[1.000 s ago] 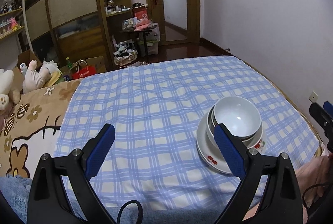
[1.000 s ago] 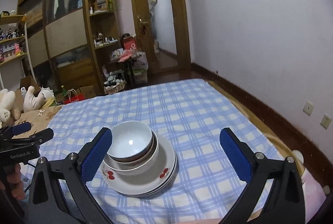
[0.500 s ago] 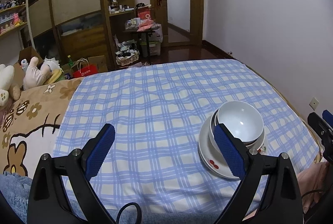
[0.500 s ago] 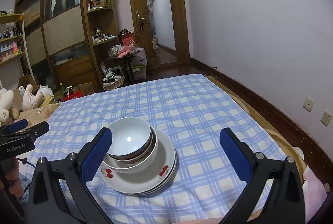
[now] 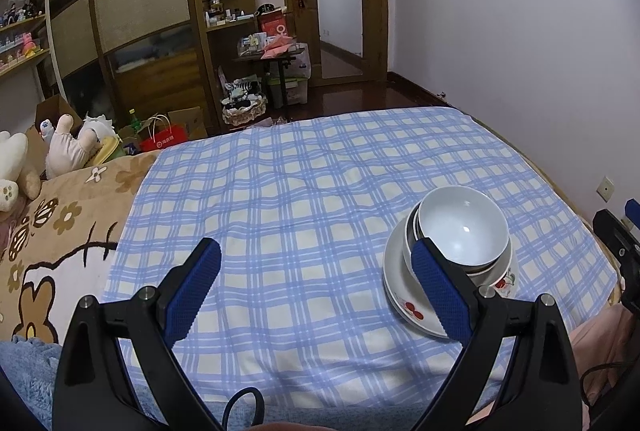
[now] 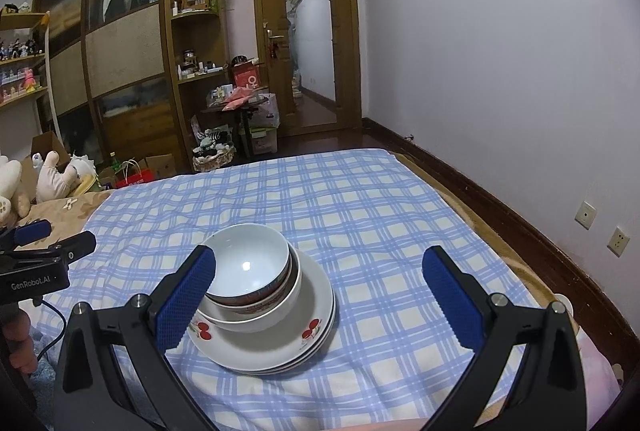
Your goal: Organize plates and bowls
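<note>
While both tongs gape, stacked bowls [image 6: 250, 271] sit beside right tongs' [image 6: 320, 295] left finger.

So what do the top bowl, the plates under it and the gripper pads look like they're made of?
Top bowl: likely glazed ceramic, glossy white with a light glint. Plates: same glossy white glaze, printed red cherries. Gripper pads: blue, probably rubber, matte with a fine knurled grid.

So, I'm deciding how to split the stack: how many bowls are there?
3, all nested on the plates on the checked cloth: white top bowl, a dark-rimmed bowl under it, and a larger white bowl at the bottom. Another could be hidden between them.
</note>
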